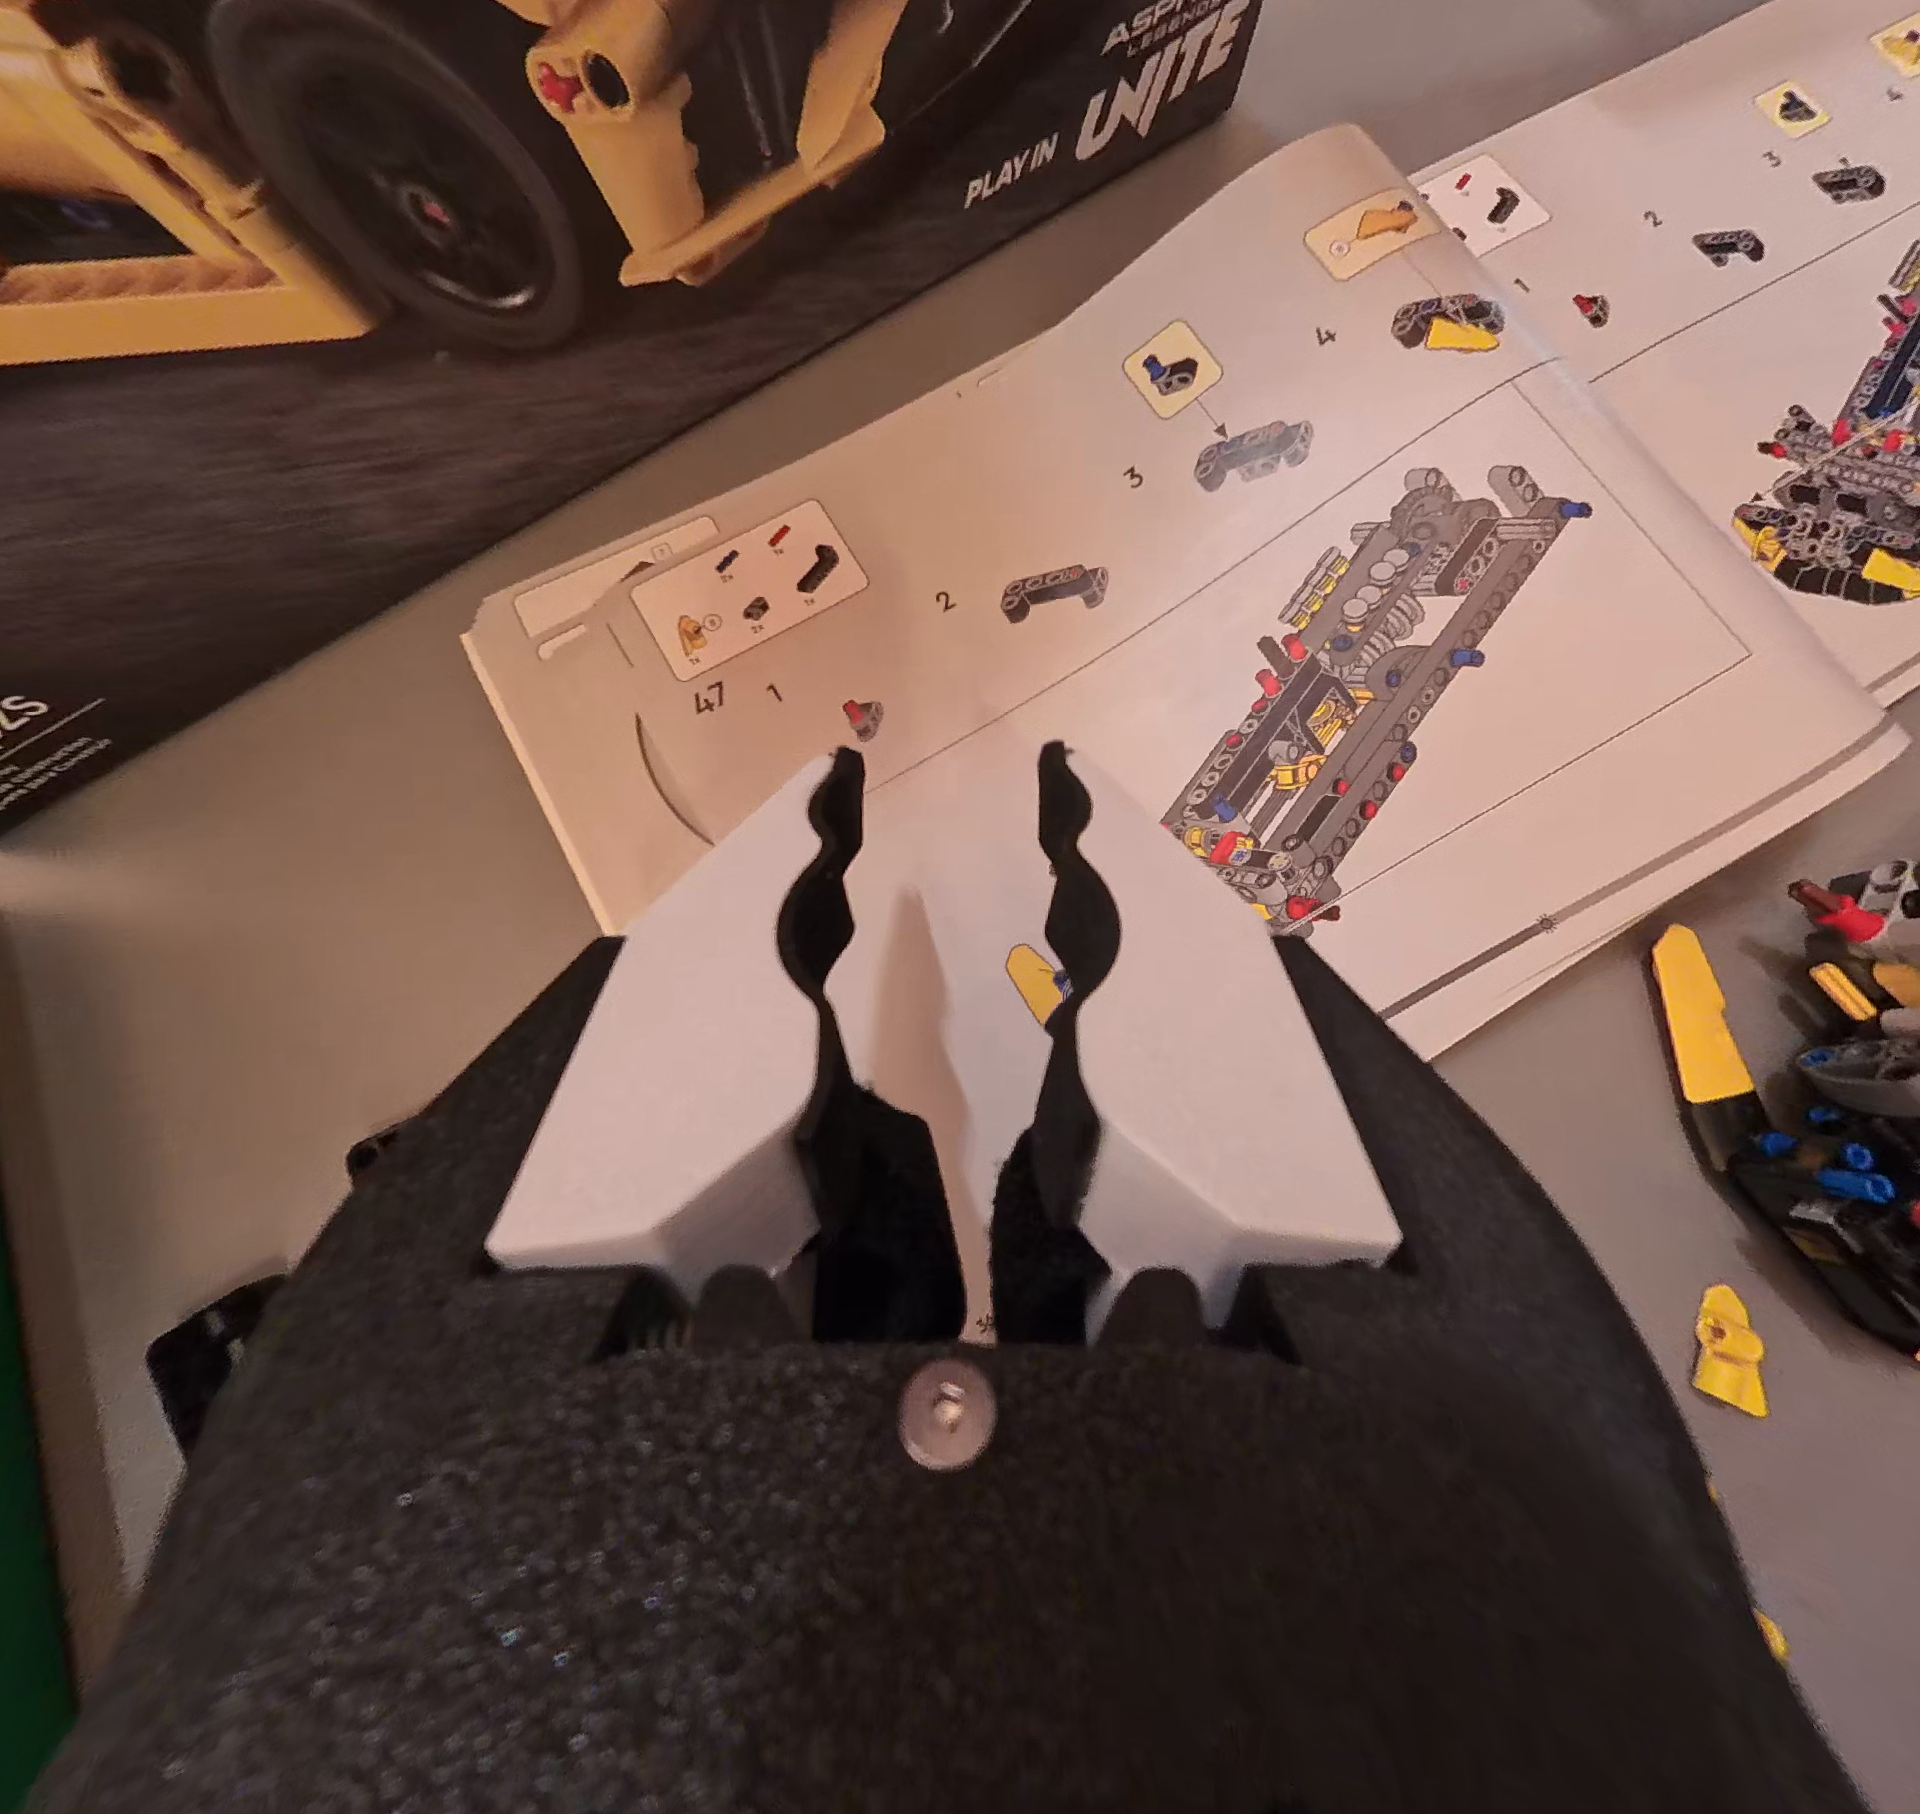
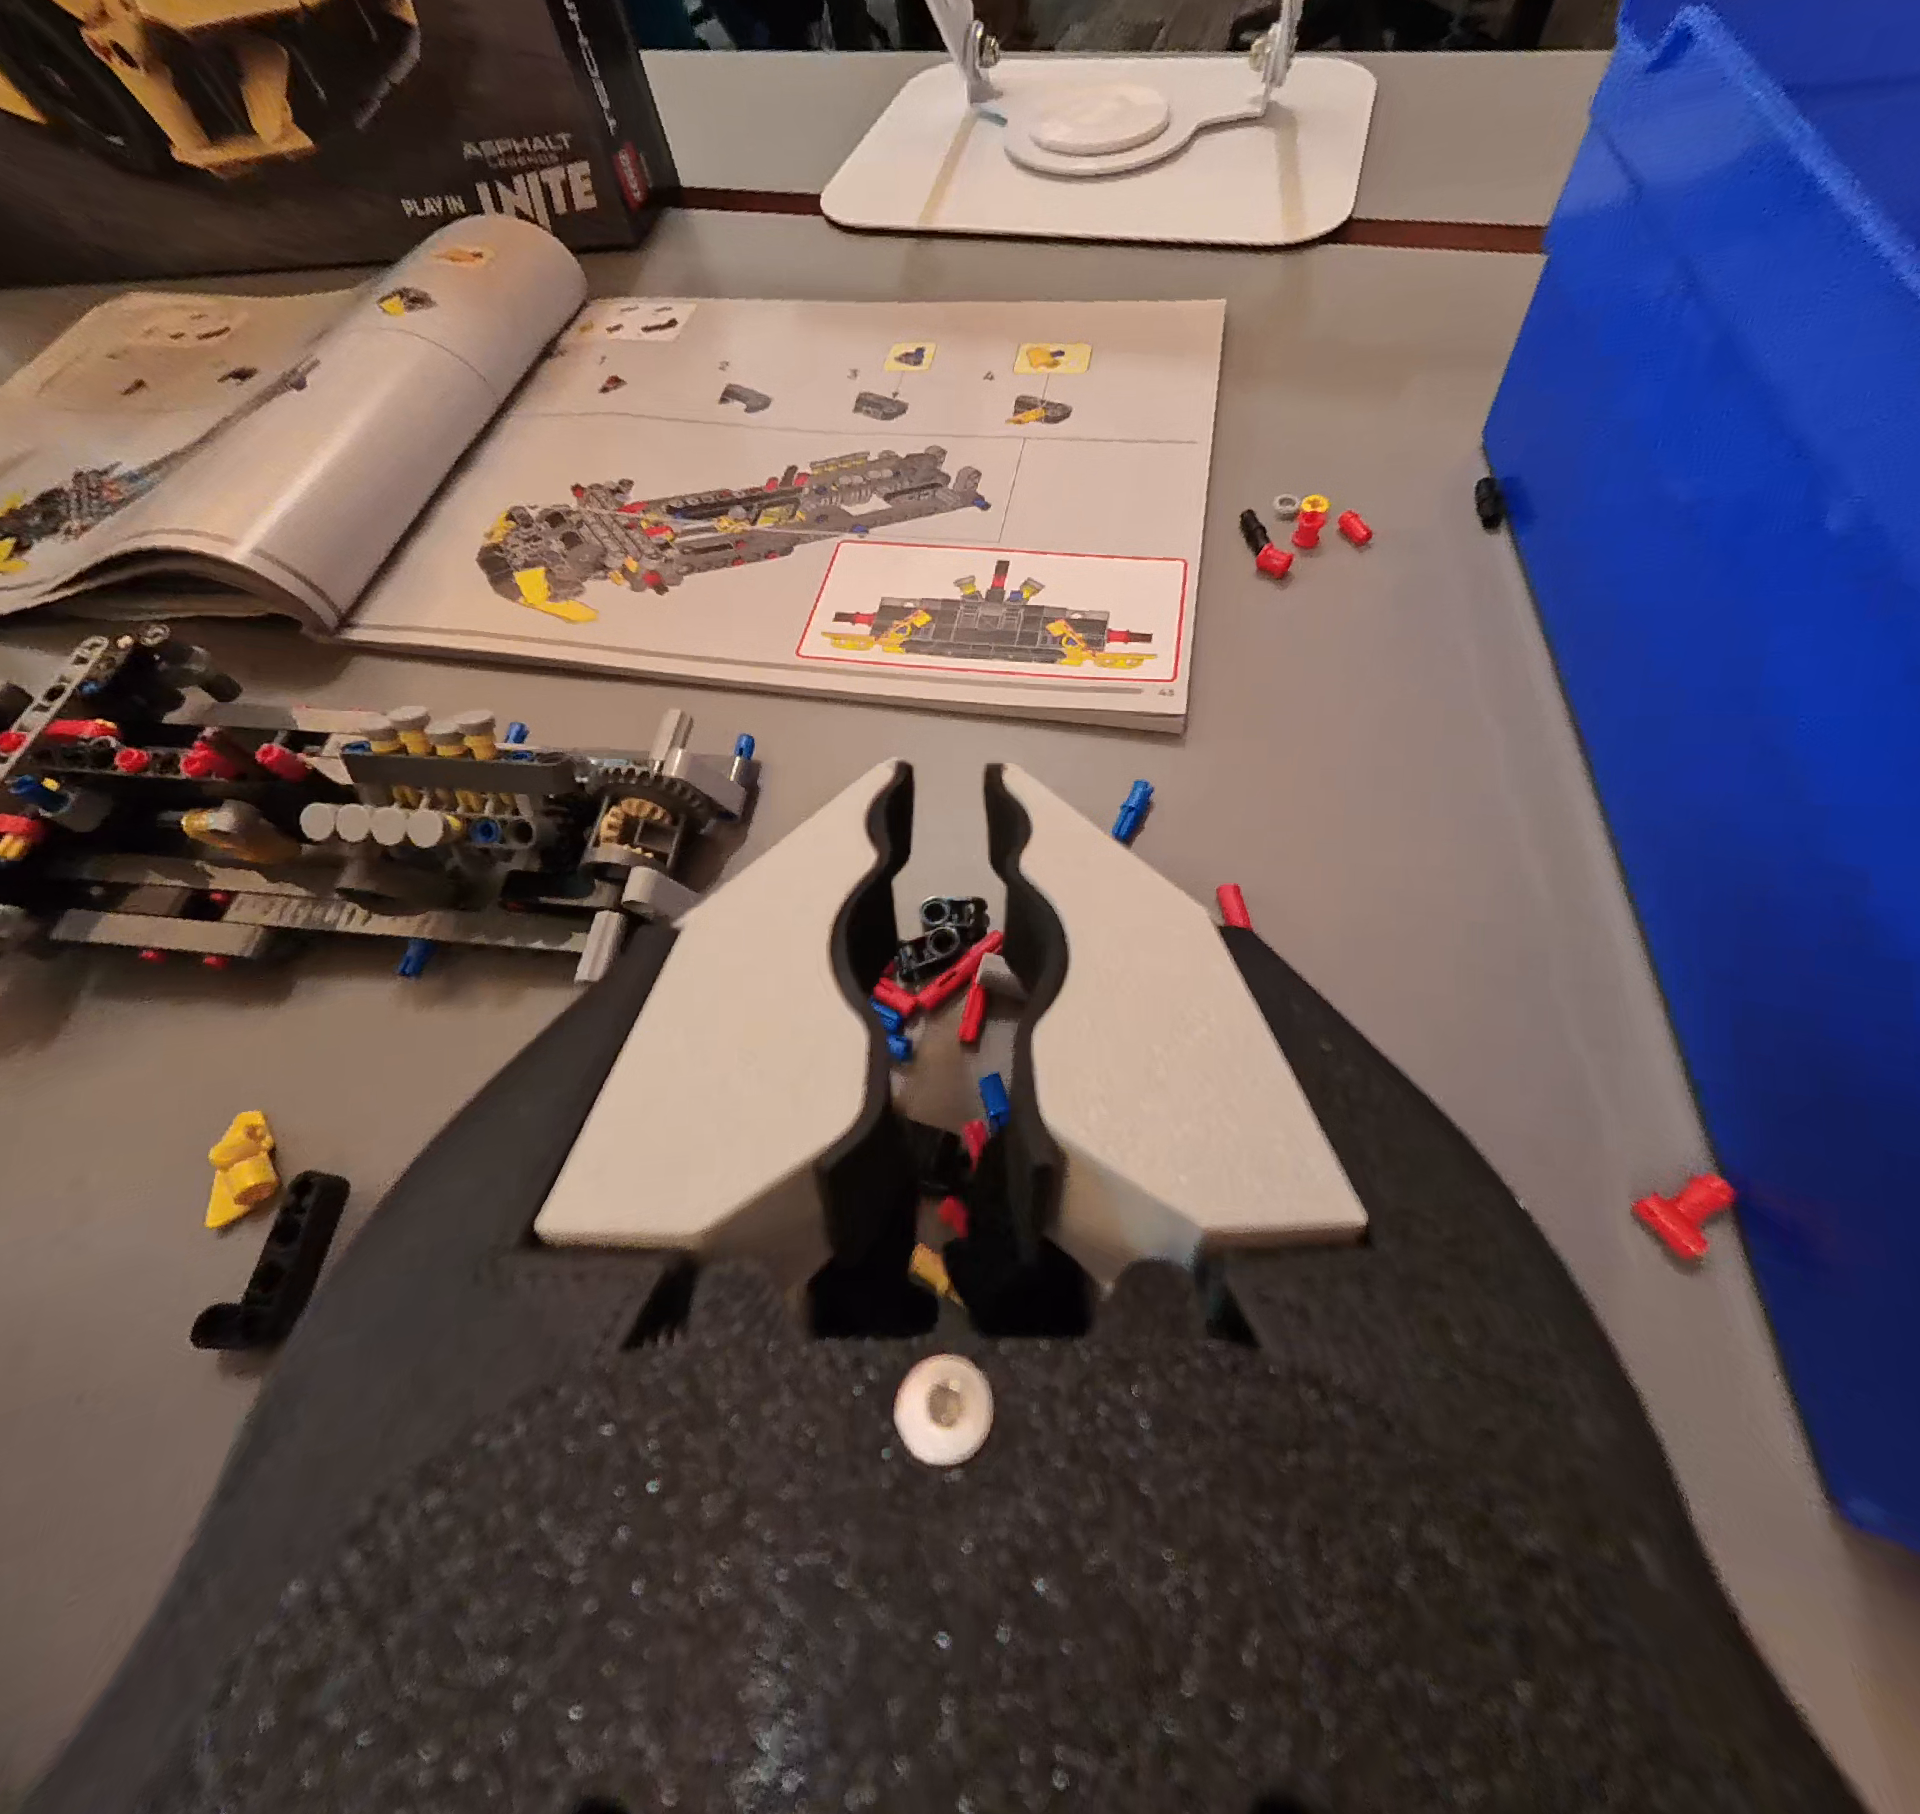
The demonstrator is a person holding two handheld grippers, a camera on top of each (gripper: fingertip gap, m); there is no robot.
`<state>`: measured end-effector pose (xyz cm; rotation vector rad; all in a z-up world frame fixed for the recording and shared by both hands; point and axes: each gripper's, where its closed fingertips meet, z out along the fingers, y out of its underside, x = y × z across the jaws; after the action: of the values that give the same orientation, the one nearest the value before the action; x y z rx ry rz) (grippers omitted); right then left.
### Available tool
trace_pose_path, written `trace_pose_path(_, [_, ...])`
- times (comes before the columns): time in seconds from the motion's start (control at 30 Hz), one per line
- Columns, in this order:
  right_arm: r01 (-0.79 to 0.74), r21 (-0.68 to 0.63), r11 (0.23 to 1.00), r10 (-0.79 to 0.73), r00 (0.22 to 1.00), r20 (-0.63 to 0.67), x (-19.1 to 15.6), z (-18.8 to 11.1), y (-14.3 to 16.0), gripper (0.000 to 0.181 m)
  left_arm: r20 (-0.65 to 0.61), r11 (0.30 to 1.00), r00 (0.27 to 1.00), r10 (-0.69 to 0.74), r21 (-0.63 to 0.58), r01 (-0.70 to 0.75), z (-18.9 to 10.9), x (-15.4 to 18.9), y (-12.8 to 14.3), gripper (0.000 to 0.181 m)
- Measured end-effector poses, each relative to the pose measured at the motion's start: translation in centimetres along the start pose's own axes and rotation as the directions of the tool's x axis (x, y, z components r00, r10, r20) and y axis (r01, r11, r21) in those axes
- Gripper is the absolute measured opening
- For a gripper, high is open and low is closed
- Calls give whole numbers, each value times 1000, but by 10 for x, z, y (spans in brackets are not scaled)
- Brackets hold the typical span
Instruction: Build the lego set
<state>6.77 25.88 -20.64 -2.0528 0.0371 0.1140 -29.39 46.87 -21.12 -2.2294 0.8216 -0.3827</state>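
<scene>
My left gripper (image 1: 951,756) is open and empty, held above the open instruction booklet (image 1: 1195,559). My right gripper (image 2: 948,772) is open and empty above a small pile of red, blue and black pins (image 2: 940,975) on the grey table (image 2: 1403,829). The part-built grey and black chassis (image 2: 343,829) lies left of the right gripper, below the booklet (image 2: 831,517). It also shows at the right edge of the left wrist view (image 1: 1839,1089). A yellow piece (image 2: 241,1167) and a black angled beam (image 2: 275,1265) lie at the left; the yellow piece also shows in the left wrist view (image 1: 1727,1354).
The set's box (image 1: 520,206) stands at the back left; it also shows in the right wrist view (image 2: 312,71). A blue bin (image 2: 1745,673) stands at the right with a red pin (image 2: 1683,1211) beside it. A white stand base (image 2: 1101,154) is at the back. More small pins (image 2: 1304,528) lie right of the booklet. About 40 cm separates my left fingertips from my right. The left gripper is farther from the black angled beam (image 2: 275,1265), some 35 cm, than the right, some 15 cm.
</scene>
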Motion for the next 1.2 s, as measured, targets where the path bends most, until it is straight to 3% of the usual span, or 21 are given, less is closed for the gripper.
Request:
trace_pose_path(0.43, [174,-168,970,-189,979,-77,-7,5,28,19,-39,1000,999,3,13,-3,11,10,2,32])
trace_pose_path(0.73, [86,-182,979,-96,994,-46,-3,7,34,18,-25,1000,999,21,-5,-21,16,9,6,32])
trace_pose_path(1.2, [147,-229,962,-172,981,-92,3,8,38,5,-31,1000,999,21,-11,-22,18,11,8,32])
